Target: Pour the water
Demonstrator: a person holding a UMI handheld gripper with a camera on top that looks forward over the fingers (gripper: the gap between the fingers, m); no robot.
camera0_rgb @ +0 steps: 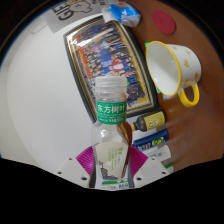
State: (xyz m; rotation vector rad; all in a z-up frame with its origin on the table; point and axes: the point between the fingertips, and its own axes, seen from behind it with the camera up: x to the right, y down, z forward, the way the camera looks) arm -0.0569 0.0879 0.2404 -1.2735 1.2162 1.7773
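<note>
A clear plastic water bottle (110, 125) with a white cap and a green label stands upright between my fingers. Both magenta pads (85, 162) press on its lower body, so my gripper (111, 165) is shut on the bottle. Beyond the bottle and to the right, a white cup (172, 67) with a yellow rim and yellow handle sits on the brown table, its mouth turned toward me. The bottle's base is hidden below the fingers.
A framed colourful picture board (108, 58) lies on the white surface (40, 100) behind the bottle. Small packets and a battery-like item (152, 122) lie just right of the bottle. A blue-white packet (125, 14) and a red disc (164, 22) lie farther back.
</note>
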